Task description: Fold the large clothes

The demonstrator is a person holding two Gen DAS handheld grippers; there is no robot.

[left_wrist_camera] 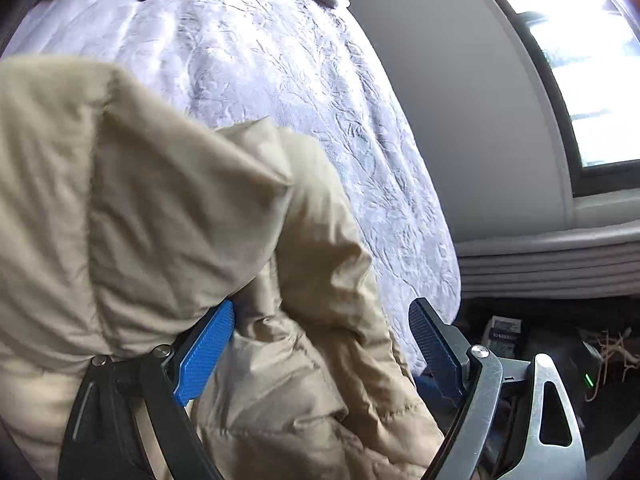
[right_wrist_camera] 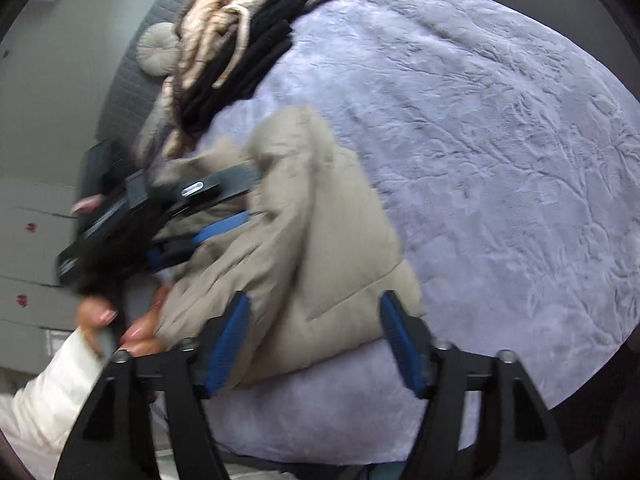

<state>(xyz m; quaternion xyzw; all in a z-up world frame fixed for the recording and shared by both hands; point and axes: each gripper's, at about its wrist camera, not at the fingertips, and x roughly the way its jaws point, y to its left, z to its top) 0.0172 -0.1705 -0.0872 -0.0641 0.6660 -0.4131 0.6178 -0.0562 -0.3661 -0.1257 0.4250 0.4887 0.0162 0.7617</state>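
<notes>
A beige padded jacket (left_wrist_camera: 168, 220) lies bunched on the pale lavender bed cover (left_wrist_camera: 304, 80). It also shows in the right wrist view (right_wrist_camera: 316, 248). My left gripper (left_wrist_camera: 320, 344) is open, its blue pads (left_wrist_camera: 204, 352) wide apart with jacket folds between and over the left pad. It also shows blurred in the right wrist view (right_wrist_camera: 208, 232), pushed into the jacket's left side. My right gripper (right_wrist_camera: 316, 340) is open, its pads (right_wrist_camera: 226, 340) straddling the jacket's near edge without closing on it.
A stack of black and cream clothes (right_wrist_camera: 232, 40) lies at the far end of the bed cover (right_wrist_camera: 500, 160), with a round cushion (right_wrist_camera: 158, 50) beside it. A grey wall and a window (left_wrist_camera: 592, 80) stand to the right of the bed. Small items lie on the floor (left_wrist_camera: 560, 344).
</notes>
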